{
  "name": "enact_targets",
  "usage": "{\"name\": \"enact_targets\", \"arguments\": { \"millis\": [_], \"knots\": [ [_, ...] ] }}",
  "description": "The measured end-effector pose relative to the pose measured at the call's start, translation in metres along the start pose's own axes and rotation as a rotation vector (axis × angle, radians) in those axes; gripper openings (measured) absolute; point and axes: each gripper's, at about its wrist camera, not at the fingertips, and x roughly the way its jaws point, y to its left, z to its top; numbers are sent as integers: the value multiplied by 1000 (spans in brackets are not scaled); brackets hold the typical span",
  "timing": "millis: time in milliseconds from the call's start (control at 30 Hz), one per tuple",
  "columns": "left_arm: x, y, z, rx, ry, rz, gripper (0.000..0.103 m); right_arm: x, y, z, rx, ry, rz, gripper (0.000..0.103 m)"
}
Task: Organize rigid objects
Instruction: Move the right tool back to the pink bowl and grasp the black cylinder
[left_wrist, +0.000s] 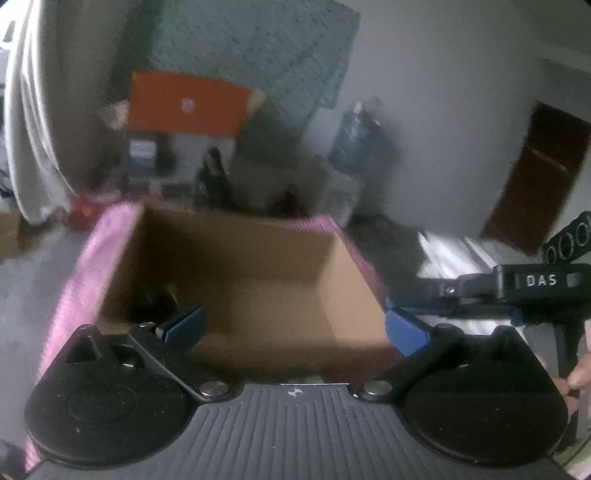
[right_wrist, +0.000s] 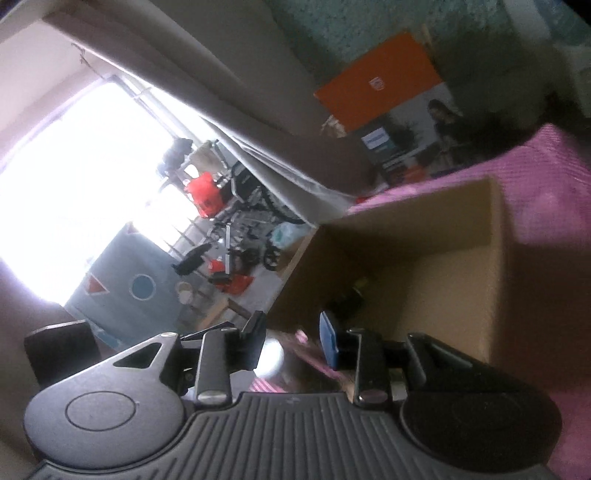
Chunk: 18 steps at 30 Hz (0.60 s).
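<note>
An open cardboard box (left_wrist: 236, 266) stands on a pink cloth (left_wrist: 85, 266). Some dark objects (left_wrist: 155, 302) lie blurred in its near left corner. My left gripper (left_wrist: 295, 325) hangs over the box's near edge, open wide, its blue pads on either side with nothing between them. The right gripper (left_wrist: 436, 291) reaches in from the right beside the box, with a hand (left_wrist: 580, 376) behind it. In the right wrist view, rolled sideways, the right gripper (right_wrist: 291, 339) stands a little open at the box (right_wrist: 454, 258) corner, and only pink cloth shows in the gap. The dark objects (right_wrist: 354, 291) sit inside.
An orange carton (left_wrist: 188, 107) leans at the back wall, and a brown door (left_wrist: 546, 177) is at the right. A pale curtain (left_wrist: 29, 110) hangs at the left. A bright window (right_wrist: 74, 166) and a cluttered rack with red items (right_wrist: 207, 195) lie beyond.
</note>
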Motion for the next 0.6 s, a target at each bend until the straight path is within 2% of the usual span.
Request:
{"name": "enact_targets", "arguments": {
  "millis": [67, 267, 333, 500, 600],
  "knots": [
    [3, -1, -19, 6, 23, -19, 103, -11, -6, -24, 0, -7, -35, 39],
    [20, -7, -61, 41, 117, -65, 103, -14, -29, -77, 65, 23, -87, 40],
    [26, -12, -71, 67, 140, -74, 103, -6, -33, -85, 69, 38, -112, 40],
    [47, -24, -87, 154, 227, -38, 102, 10, -46, -95, 90, 77, -114, 39],
    [54, -34, -98, 220, 262, -50, 99, 19, -53, -99, 106, 103, -97, 39]
  ]
}}
